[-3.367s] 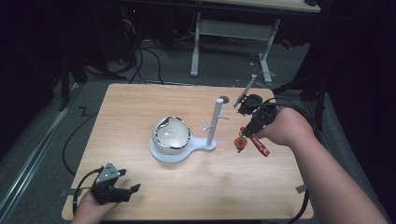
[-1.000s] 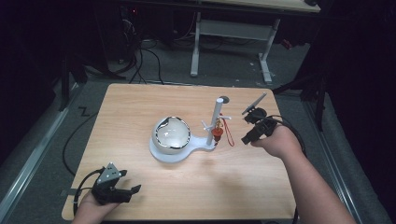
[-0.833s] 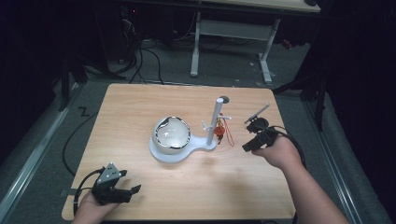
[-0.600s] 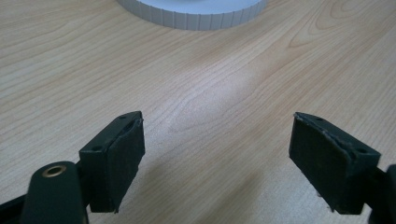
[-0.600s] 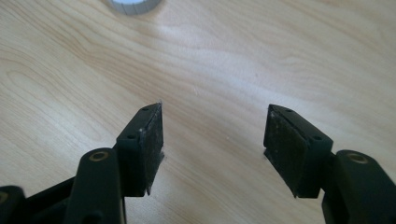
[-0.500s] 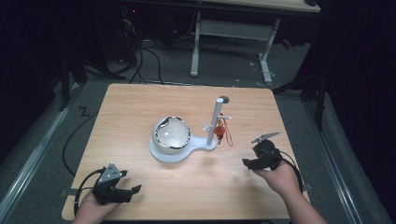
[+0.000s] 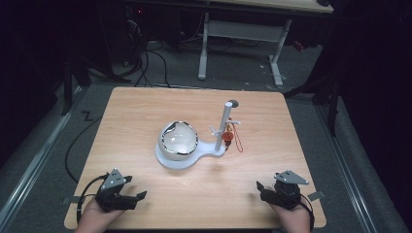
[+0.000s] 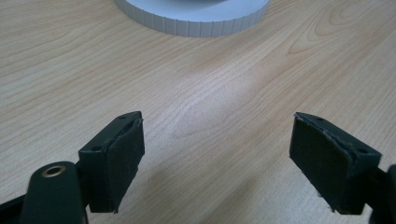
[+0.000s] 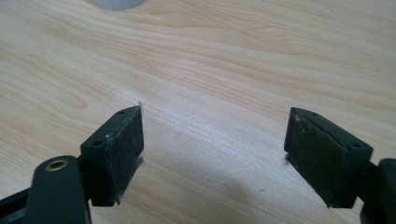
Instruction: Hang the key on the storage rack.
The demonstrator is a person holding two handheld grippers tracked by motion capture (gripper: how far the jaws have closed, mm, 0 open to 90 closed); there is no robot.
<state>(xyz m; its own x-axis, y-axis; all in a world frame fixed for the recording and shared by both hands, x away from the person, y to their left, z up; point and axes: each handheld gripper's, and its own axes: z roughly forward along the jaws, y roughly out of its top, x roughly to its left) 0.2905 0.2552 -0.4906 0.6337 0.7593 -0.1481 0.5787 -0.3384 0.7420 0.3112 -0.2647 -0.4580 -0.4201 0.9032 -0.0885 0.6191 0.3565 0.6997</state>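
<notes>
Grippers at rest on a wooden table (image 7: 145, 116): we see the left gripper (image 7: 138, 196) near the front left corner and the right gripper (image 7: 261, 187) near the front right, each in a hand at the table's near edge. In the left gripper view, the left gripper's pads (image 8: 123, 151) stand wide apart over bare wood, holding nothing. The right gripper's jaws have just been opening, and in the right gripper view its pads (image 9: 123, 144) also stand wide with nothing between them. Well apart from both, at mid-table, a red charm (image 7: 227, 141) hangs on the white stand (image 7: 226, 121), apparently from a short side peg, though we cannot make out the hook. Just left of the post, a shiny bowl (image 7: 178, 139) sits on the stand's base.
</notes>
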